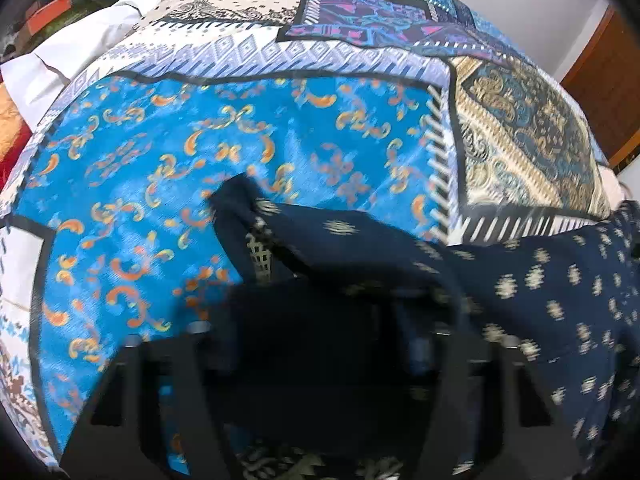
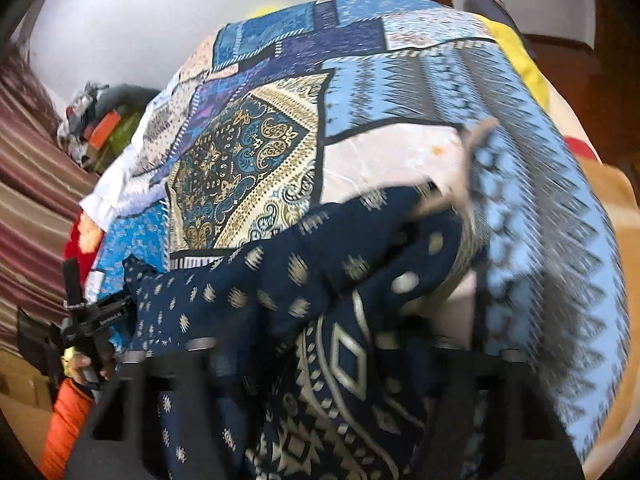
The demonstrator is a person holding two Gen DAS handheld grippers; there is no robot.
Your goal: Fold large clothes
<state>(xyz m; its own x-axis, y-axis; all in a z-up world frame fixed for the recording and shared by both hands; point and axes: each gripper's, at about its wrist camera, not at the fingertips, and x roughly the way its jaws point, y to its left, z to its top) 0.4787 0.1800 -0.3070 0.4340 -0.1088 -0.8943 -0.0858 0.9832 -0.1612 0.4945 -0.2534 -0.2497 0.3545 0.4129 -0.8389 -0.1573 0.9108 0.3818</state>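
The navy garment with cream motifs is draped over the left gripper and bunched over the right gripper, so whether their jaws are spread or pinching cannot be told. Beyond it, a patchwork bedspread is spread over the bed, with a white pillow at its far side.

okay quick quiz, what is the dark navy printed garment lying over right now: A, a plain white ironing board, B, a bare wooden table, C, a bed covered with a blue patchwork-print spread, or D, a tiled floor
C: the navy garment drapes across the patchwork bedspread, whose blue, cream and paisley panels fill both wrist views, while both grippers have navy cloth bunched over them.
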